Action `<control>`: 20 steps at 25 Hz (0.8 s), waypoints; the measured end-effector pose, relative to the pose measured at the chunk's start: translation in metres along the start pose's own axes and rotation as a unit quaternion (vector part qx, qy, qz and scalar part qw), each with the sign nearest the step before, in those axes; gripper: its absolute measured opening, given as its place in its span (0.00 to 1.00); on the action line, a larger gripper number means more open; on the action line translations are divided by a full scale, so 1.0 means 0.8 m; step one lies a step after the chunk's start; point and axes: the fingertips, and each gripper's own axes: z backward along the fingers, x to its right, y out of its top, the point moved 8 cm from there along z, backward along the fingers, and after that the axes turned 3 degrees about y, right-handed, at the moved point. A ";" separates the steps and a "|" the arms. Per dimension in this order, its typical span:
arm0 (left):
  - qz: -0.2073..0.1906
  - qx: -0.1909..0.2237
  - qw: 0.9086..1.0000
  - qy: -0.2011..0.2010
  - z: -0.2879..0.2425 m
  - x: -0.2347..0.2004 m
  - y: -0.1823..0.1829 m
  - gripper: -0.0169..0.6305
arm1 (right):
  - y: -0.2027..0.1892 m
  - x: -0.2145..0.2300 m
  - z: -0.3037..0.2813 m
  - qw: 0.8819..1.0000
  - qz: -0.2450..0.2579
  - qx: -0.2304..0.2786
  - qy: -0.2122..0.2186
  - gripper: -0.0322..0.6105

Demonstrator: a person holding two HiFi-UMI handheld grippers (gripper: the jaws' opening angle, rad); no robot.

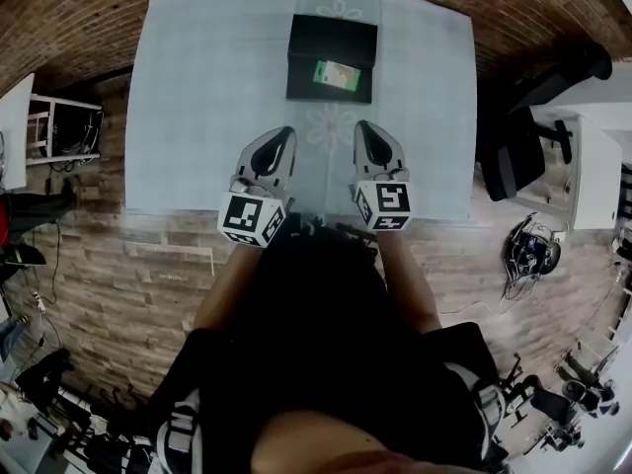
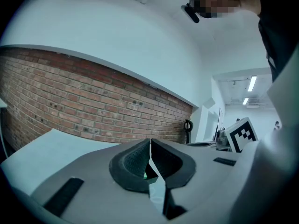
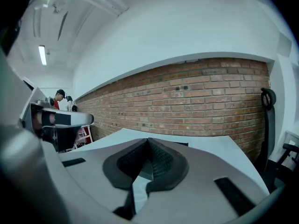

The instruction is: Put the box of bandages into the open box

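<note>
Person's dark torso & forearms filled the near view, w/ left claw (image 1: 284,134) and right claw (image 1: 365,128) held side by side over the near edge of the counter (image 1: 197,117), well apart from the goods. Both claws were closed tight, pads together, nothing btwn them. Green box of bandages (image 1: 337,74) lay flat inside the open box (image 1: 331,30) at the counter's far middle. Placing looked done, judging by that; empty claws sat clear, prob. so as not to knock the open box
</note>
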 end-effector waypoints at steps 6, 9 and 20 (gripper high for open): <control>-0.008 0.002 1.000 -0.004 0.021 0.036 -0.001 0.08 | 0.012 -0.005 0.059 0.999 -0.016 0.034 -0.018 0.09; -0.007 -0.005 1.000 -0.003 0.030 0.045 -0.009 0.08 | 0.009 -0.012 0.077 0.999 -0.027 0.035 -0.011 0.09; -0.010 0.001 1.000 -0.001 0.040 0.054 -0.008 0.08 | 0.014 -0.027 0.096 0.998 -0.026 0.052 0.000 0.09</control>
